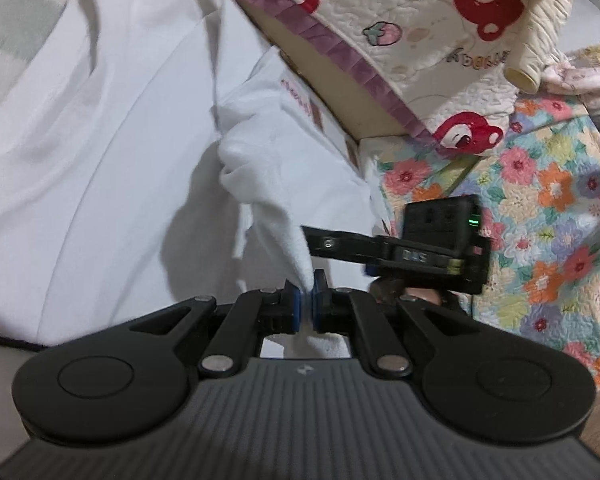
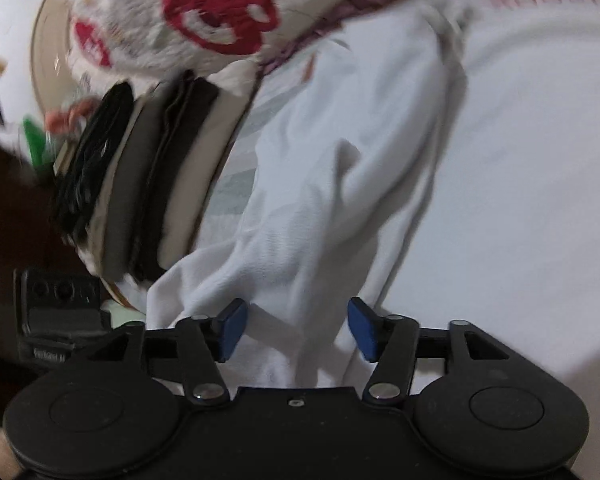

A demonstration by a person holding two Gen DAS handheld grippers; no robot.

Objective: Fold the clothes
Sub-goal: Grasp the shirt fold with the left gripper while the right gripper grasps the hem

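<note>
Left tongs pinch white garment corner; right tongs spread, cloth between.

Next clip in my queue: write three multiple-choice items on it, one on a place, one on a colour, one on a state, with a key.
1. Where is the flowered quilt in the left wrist view?
A. right of the white garment
B. left of it
C. under the tongs

2. What colour are the pads on the tongs?
A. red
B. blue
C. green

3. How do the right tongs stand?
A. shut on cloth
B. open
C. out of view

Key: A, the flowered quilt lies right of the white garment; B, the pads are blue; C is wrong, B is right: the right tongs gape, while the left tongs pinch cloth.
</note>
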